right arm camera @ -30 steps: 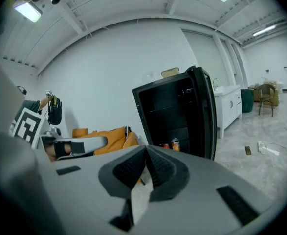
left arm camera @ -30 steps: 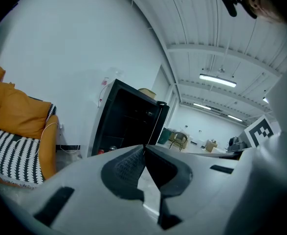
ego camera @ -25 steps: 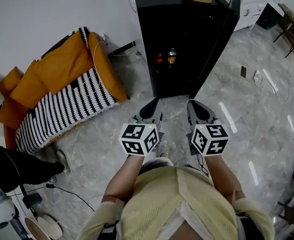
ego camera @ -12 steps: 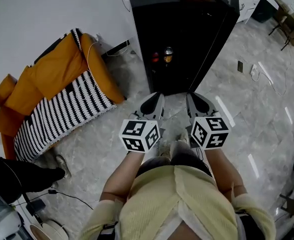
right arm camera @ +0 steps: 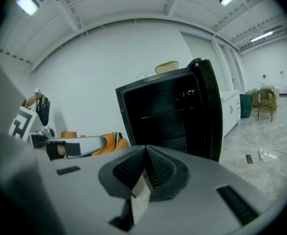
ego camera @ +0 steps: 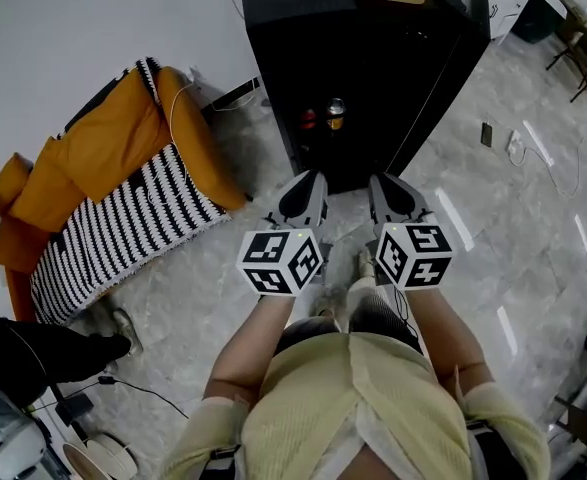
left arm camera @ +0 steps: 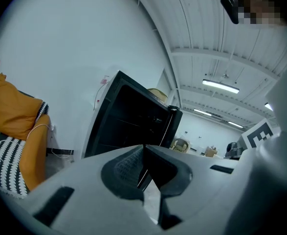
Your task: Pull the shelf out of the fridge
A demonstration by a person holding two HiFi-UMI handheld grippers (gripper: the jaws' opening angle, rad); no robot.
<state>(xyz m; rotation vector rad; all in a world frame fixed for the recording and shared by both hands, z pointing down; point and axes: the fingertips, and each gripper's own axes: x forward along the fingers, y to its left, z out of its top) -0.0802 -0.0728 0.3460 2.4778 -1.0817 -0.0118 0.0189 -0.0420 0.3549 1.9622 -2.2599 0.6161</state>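
The fingers [left arm camera: 126, 166] of your left gripper [ego camera: 311, 180] and right gripper [ego camera: 378, 182] are pressed together, holding nothing. Both point toward the open black fridge [ego camera: 363, 68] near ahead. Its shelf [right arm camera: 159, 113] sits inside, untouched, as do 2 cans [ego camera: 336, 114].

Grey marble floor [ego camera: 203, 268] under black fridge [ego camera: 373, 78], orange striped couch [ego camera: 113, 188], white cable [ego camera: 518, 150].

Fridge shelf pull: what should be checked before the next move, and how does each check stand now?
1. Fridge door open: ok.
2. Left gripper open for a grasp: not ok, shut and empty.
3. Right gripper open for a grasp: not ok, shut and empty.
4. Grippers at the shelf: not ok, both short of the fridge.
5. Shelf free of load: cannot tell; cans stand inside.
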